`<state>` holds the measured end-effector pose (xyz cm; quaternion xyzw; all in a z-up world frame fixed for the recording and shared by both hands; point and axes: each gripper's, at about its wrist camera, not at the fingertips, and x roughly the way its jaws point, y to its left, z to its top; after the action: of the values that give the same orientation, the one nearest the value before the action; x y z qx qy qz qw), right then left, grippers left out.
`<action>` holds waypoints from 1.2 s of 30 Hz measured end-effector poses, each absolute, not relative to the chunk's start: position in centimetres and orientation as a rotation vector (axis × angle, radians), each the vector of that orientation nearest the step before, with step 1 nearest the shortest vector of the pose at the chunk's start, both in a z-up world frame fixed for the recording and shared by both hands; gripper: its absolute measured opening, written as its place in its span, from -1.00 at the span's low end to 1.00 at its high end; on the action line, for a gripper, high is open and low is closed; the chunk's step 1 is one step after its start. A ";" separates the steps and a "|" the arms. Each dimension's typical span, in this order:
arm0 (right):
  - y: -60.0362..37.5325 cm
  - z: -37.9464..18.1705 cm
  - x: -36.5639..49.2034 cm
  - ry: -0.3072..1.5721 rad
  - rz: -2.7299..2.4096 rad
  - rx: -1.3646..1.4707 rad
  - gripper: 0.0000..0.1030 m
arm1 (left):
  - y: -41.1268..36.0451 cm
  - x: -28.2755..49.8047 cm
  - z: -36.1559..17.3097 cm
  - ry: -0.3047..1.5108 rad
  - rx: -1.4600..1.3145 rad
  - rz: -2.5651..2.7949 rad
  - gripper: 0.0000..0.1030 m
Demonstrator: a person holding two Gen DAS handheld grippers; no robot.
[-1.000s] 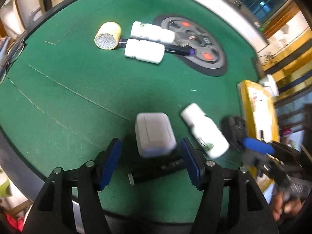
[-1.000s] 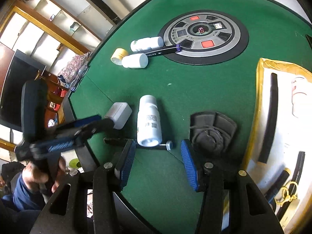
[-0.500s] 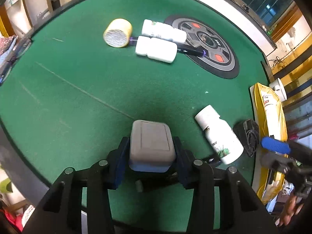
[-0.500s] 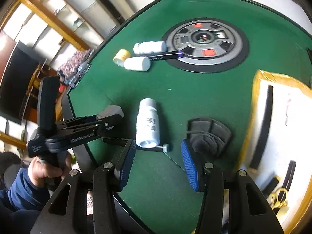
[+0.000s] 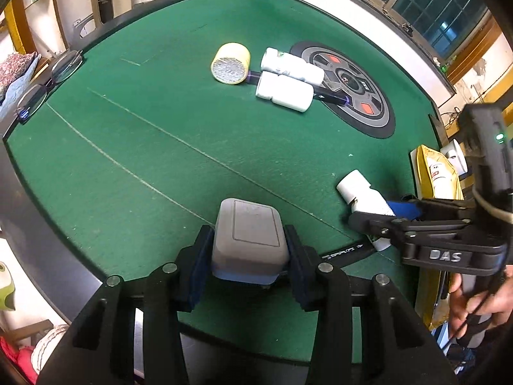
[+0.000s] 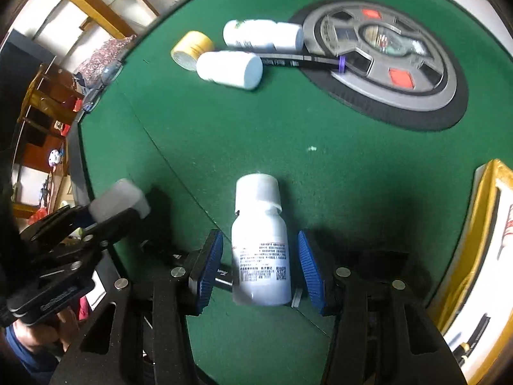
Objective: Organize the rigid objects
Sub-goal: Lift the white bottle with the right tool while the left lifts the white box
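grey case [image 5: 248, 240] sits clamped between the pads of the left gripper [image 5: 247, 256], near the near edge of the green table [image 5: 160, 160]. right gripper [image 6: 259, 269] straddles a white bottle [image 6: 261, 250] lying on its side with its cap pointing far; its jaws are closing, and the pads seem just short of the bottle, though the blur makes that hard to judge. far off lie two white bottles [image 6: 243, 51], a yellow cap [image 6: 190, 48] and a black pen [image 6: 301, 61].
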<state>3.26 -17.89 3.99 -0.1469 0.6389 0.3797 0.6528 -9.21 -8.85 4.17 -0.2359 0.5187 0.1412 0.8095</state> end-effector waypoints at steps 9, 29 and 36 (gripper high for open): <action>-19.6 5.0 2.4 1.407 0.897 -0.226 -0.41 | -9.5 -9.1 4.8 1.088 -0.488 0.276 -0.19; -26.0 8.1 1.5 1.333 0.897 -0.105 -0.40 | -15.6 -7.8 7.1 1.068 -0.410 0.205 -0.19; -29.1 9.0 1.4 1.306 0.873 -0.061 -0.41 | -19.2 -7.5 7.8 1.070 -0.373 0.169 -0.19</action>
<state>1.40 -29.10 8.98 -0.0277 0.5879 0.3930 0.7065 -7.51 -19.18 7.76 -0.1765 0.5060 0.0801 0.8405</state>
